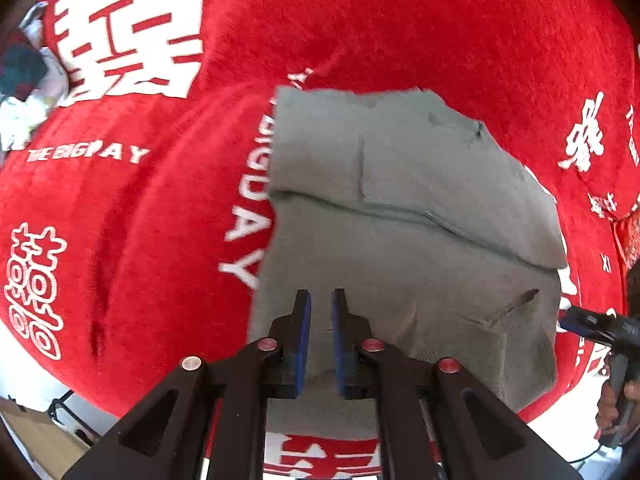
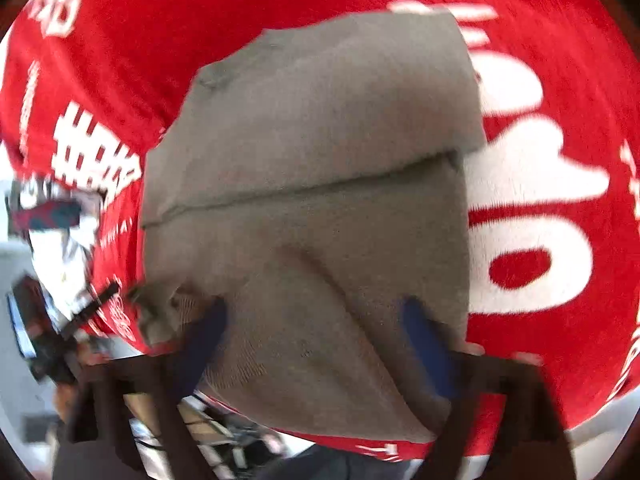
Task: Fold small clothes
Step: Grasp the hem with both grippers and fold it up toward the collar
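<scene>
A grey knit garment (image 1: 400, 208) lies partly folded on a red cloth with white characters (image 1: 160, 208); one layer is folded over its far half. My left gripper (image 1: 321, 300) hovers over the garment's near edge, its blue pads a narrow gap apart with nothing between them. In the right wrist view the garment (image 2: 320, 152) fills the middle. My right gripper (image 2: 316, 312) is wide open above its near part, and the view is blurred. The right gripper also shows at the right edge of the left wrist view (image 1: 600, 328).
A heap of white and dark clothes (image 1: 24, 80) lies at the cloth's far left edge. The same heap shows at the left of the right wrist view (image 2: 60, 232). The table edge and floor clutter (image 2: 216, 432) lie close below the garment.
</scene>
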